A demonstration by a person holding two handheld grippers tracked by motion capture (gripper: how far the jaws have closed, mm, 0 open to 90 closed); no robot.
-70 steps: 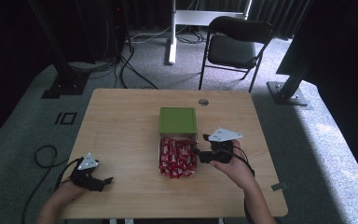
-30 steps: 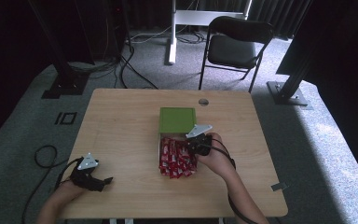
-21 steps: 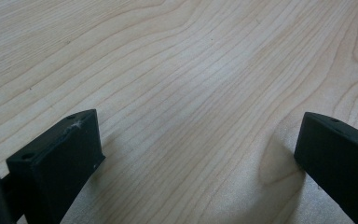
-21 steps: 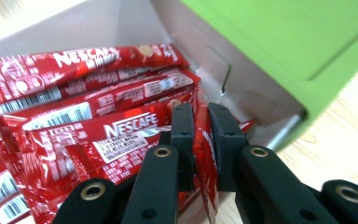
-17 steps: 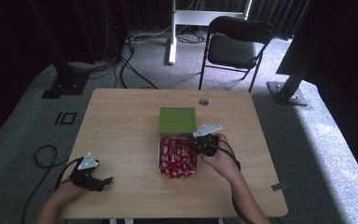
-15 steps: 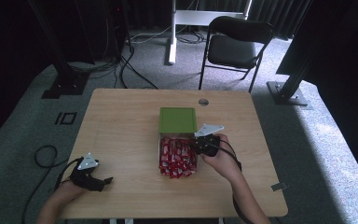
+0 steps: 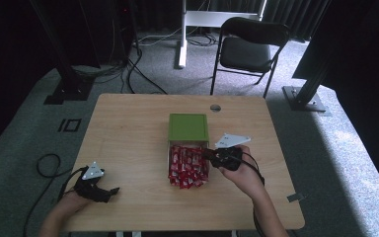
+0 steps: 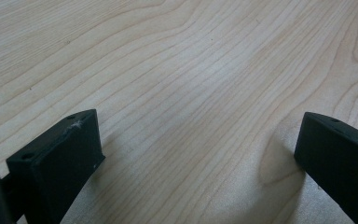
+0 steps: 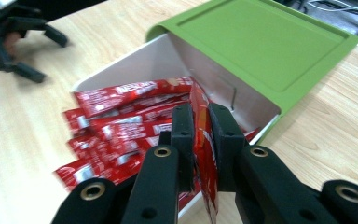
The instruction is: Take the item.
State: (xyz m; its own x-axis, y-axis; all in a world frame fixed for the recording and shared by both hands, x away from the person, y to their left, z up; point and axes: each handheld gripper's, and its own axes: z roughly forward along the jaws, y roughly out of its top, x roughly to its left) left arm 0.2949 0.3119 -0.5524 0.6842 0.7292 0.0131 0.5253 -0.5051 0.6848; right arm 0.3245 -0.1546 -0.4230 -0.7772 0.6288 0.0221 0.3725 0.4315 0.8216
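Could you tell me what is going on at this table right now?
A person is working at a wooden table with a gripper in each hand. The right gripper is shut on one red sachet, held on edge above a white box full of the same red sachets. The box's green lid covers its far end. The left gripper rests open on the bare tabletop near the front left corner, holding nothing.
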